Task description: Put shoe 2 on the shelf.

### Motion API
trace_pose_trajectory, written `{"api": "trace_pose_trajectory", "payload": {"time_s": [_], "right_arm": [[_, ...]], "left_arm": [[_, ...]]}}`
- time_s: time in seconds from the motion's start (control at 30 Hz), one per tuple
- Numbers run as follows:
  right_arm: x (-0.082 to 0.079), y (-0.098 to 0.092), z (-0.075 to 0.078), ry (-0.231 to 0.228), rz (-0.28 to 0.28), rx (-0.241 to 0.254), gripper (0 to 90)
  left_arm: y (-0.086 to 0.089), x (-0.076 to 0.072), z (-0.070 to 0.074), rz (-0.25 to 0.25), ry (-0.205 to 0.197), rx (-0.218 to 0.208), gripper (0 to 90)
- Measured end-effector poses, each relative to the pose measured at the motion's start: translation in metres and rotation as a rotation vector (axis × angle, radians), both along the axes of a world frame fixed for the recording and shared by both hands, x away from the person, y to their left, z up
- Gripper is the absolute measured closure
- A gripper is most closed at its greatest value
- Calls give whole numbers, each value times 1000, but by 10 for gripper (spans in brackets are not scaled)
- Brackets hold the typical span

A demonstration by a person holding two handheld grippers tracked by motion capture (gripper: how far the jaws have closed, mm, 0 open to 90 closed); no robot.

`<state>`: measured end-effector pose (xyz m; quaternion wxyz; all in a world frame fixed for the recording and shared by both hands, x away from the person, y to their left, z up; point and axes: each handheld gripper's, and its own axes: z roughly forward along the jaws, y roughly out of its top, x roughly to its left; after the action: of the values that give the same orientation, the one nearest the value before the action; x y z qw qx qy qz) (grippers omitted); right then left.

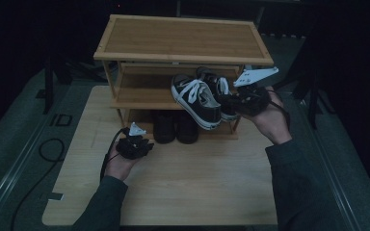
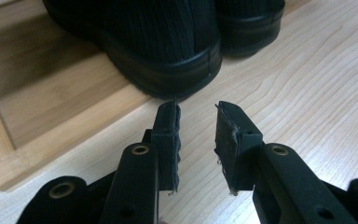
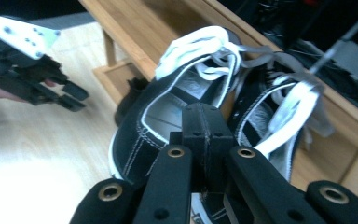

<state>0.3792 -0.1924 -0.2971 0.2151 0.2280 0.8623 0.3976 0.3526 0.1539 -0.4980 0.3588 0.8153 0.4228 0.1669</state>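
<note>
A: What's the person wearing?
B: Dark grey-green long sleeves point(image 1: 289, 168). Each gripper is black plastic; the left gripper point(image 2: 196, 140) shows 2 jaws with brass-ringed holes and frayed pads.
A: Anything on top?
B: A pale 3-cornered plate point(image 1: 255, 75), plus a black cable point(image 1: 107, 154).

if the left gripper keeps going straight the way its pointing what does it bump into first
Most likely the heel of the nearer black shoe on the rack's bottom shelf. The left gripper, jaws apart and empty, aims right at it; depth is hard to judge.
</note>
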Motion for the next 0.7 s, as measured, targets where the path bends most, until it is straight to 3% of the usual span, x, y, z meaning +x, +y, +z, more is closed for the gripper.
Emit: {"api": "trace_pose_trajectory", "payload": {"time_s": [0.27, 0.33, 0.7], "right_arm": [[4, -8, -5, 37, 82, 78, 900], [4, -11, -5, 49, 127, 114, 900], [-3, -12, -11, 52, 214, 126, 900]], "left_arm": [[-3, 1, 17, -22, -20, -10, 715], [-4, 2, 21, -25, -23, -18, 720], [-9, 3, 42, -54, -38, -23, 750]]}}
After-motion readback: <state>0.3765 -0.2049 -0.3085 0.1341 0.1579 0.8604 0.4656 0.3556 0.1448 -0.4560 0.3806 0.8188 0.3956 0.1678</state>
